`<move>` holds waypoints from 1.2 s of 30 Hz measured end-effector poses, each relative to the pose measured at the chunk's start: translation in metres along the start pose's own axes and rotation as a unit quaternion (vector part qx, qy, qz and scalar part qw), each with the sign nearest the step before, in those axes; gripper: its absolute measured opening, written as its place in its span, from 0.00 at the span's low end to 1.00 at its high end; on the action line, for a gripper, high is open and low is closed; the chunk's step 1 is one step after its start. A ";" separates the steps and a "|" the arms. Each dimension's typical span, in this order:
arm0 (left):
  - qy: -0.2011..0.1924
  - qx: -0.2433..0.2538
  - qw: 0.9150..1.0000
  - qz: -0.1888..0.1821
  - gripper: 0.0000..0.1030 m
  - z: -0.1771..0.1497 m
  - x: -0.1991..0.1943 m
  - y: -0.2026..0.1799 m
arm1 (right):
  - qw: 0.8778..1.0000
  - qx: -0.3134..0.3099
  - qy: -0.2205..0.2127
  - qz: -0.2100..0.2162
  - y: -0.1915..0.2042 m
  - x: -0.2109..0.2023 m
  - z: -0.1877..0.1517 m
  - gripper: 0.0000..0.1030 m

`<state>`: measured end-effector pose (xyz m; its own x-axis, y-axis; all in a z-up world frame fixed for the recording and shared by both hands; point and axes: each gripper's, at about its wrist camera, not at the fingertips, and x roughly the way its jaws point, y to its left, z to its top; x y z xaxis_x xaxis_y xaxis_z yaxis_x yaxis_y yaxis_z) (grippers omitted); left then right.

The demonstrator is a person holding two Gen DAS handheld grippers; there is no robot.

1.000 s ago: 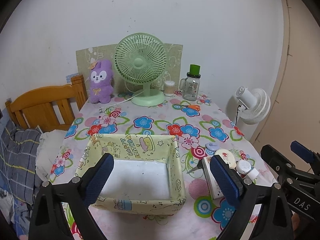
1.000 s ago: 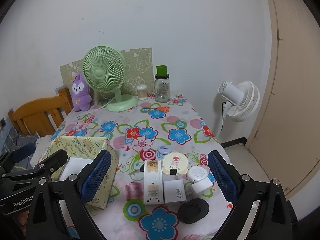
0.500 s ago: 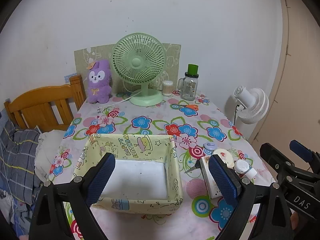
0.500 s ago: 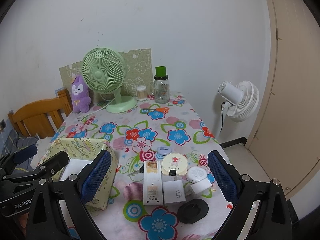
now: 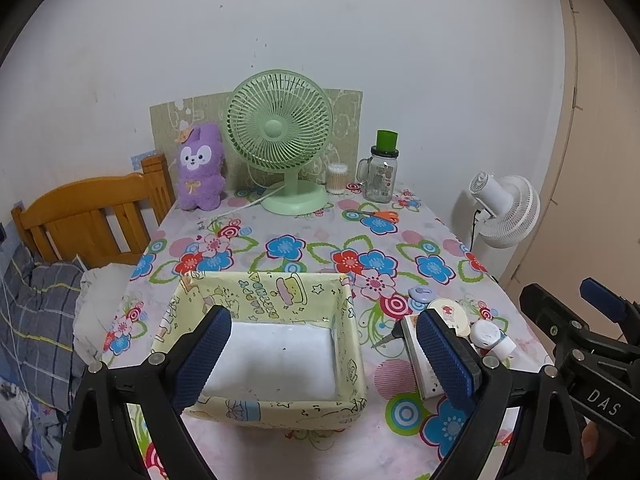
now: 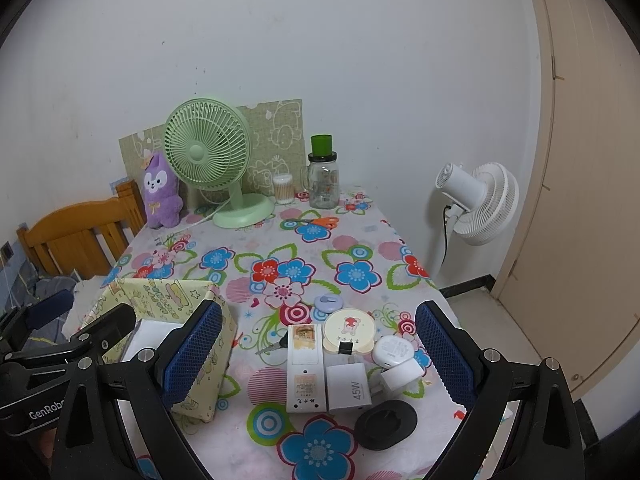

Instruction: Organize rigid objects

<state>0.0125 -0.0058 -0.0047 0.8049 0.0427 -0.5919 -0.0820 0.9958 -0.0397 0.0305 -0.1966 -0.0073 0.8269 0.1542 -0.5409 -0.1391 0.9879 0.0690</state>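
Note:
A yellow patterned box (image 5: 280, 300) with a white bottom sits on the flowered table; it also shows in the right wrist view (image 6: 168, 300). Small rigid items lie to its right: a white remote (image 6: 303, 364), a 45W charger (image 6: 348, 386), a round cream case (image 6: 349, 330), a white round device (image 6: 394, 350), a black disc (image 6: 386, 424), a lilac disc (image 6: 329, 303). My left gripper (image 5: 322, 360) is open and empty above the box's near side. My right gripper (image 6: 318, 356) is open and empty above the items.
A green desk fan (image 5: 280, 136), a purple plush (image 5: 200, 168), a glass jar with a green lid (image 5: 382, 174), a cotton-swab pot (image 5: 337, 178) and orange scissors (image 5: 376, 215) stand at the table's back. A wooden chair (image 5: 88, 216) is left, a white floor fan (image 6: 476, 204) right.
Both grippers have drifted slightly back and up, so the table looks a little farther off. Both stay open and empty. No object has moved.

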 end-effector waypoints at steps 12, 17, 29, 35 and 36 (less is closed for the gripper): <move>-0.002 0.001 1.000 0.001 0.90 0.000 0.000 -0.001 | 1.000 0.001 0.000 0.001 -0.001 0.001 0.001 0.96; -0.001 0.003 1.000 0.002 0.89 0.001 0.001 -0.004 | 1.000 0.001 0.001 0.000 -0.001 0.001 0.001 0.96; 0.007 0.001 1.000 -0.004 0.87 0.002 0.012 -0.010 | 1.000 0.008 0.006 0.000 -0.006 0.007 0.001 0.96; 0.018 0.011 1.000 -0.007 0.80 0.001 0.025 -0.023 | 1.000 -0.001 0.003 -0.010 -0.013 0.015 0.003 0.94; 0.020 0.013 1.000 -0.008 0.79 0.000 0.028 -0.026 | 1.000 -0.002 0.004 -0.010 -0.014 0.017 0.004 0.93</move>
<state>0.0373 -0.0306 -0.0199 0.7813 0.0238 -0.6237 -0.0537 0.9981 -0.0292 0.0485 -0.2081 -0.0144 0.8254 0.1337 -0.5485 -0.1239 0.9908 0.0550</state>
